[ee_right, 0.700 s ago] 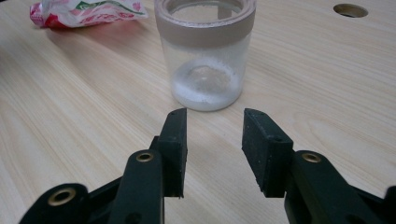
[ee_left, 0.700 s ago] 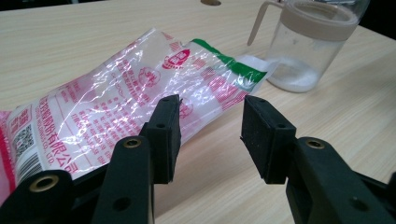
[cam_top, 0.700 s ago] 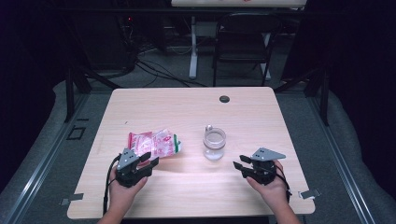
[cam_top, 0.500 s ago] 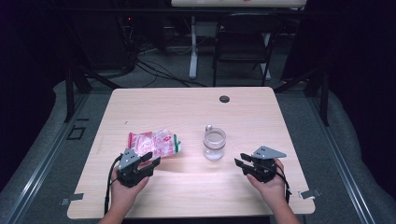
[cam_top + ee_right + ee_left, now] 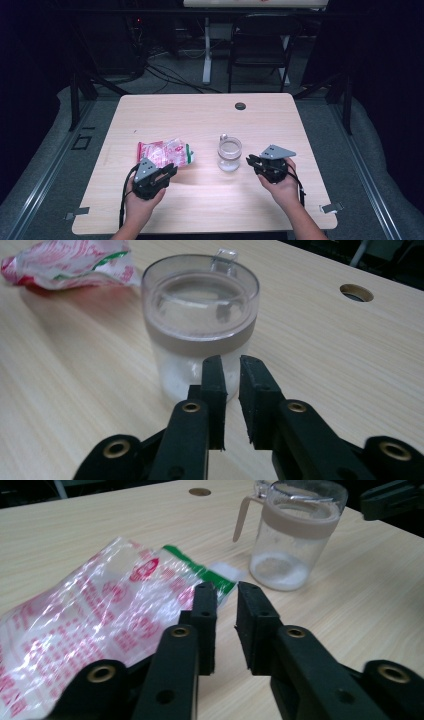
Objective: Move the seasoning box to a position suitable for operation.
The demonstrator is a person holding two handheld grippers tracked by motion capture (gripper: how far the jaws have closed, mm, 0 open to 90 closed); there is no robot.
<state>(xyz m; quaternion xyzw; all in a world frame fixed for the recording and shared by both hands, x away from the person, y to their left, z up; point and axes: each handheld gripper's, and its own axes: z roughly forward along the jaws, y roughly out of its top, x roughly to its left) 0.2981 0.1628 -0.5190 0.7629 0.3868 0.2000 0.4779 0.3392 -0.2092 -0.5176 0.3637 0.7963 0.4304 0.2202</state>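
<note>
Plastic bag [image 5: 165, 152] with red print and a green strip at one end lies crumpled on the wooden surface [image 5: 200, 120], just ahead of the left tool [image 5: 167, 172]. In the left gripper view the bag [image 5: 100, 610] runs off the picture's left edge, and its print is too blurred to read. A clear lidded jar [image 5: 229, 154] with a tan band and a little white powder at its bottom stands to the bag's right, just ahead of the right tool [image 5: 251, 161]. Both tools hold nothing; each pair of jaws stands nearly together with a narrow gap. The right tool's jaws hide the jar's [image 5: 200, 320] lower front.
</note>
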